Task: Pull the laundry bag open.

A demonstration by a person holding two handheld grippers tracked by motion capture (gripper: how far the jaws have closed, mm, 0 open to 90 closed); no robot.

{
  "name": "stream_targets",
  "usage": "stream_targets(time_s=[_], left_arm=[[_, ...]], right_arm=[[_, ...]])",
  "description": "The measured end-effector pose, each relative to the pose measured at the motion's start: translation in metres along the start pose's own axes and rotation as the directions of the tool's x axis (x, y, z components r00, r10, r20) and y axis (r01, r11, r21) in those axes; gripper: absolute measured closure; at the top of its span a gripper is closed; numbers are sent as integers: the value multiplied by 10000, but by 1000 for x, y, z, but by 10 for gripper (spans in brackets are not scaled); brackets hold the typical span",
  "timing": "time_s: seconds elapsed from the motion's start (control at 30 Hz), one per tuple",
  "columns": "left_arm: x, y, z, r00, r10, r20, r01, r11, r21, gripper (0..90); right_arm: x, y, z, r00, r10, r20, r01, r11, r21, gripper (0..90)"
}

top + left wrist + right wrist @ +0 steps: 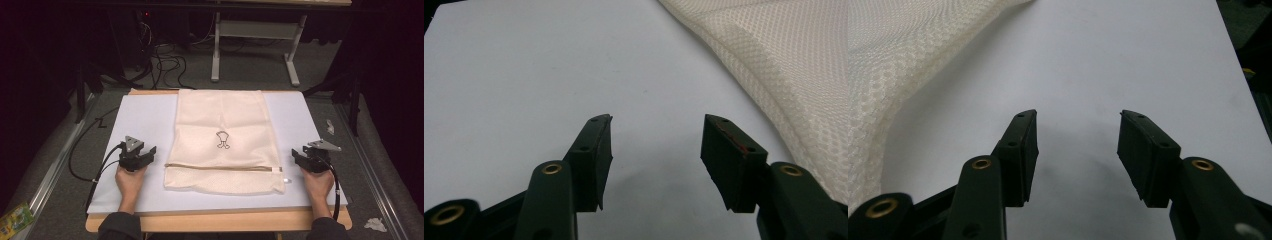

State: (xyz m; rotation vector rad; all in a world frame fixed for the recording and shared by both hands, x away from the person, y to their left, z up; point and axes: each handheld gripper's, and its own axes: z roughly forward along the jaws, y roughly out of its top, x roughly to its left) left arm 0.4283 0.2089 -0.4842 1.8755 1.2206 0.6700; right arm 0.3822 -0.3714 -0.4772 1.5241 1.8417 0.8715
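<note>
Flanking mesh laundry bag (223, 141) on white mat (140, 120) | left gripper (148, 154) agape; right gripper (298, 157) agape

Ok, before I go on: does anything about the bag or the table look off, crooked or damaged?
Nothing stands out. The mesh laundry bag lies flat and fairly square on the white mat, its zipper closed and running straight across near the front edge. The left hand-held gripper and right hand-held gripper rest open on either side, clear of the fabric.

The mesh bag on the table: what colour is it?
Cream mesh bag, best seen in the high view.
</note>
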Motion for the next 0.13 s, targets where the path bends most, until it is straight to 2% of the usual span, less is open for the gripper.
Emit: stream_targets(time_s=[0.13], left_arm=[[0,0,0,10000,3,26,-3,10000,26,452]], right_arm=[[-1,0,0,10000,86,-43,-86,10000,-7,499]])
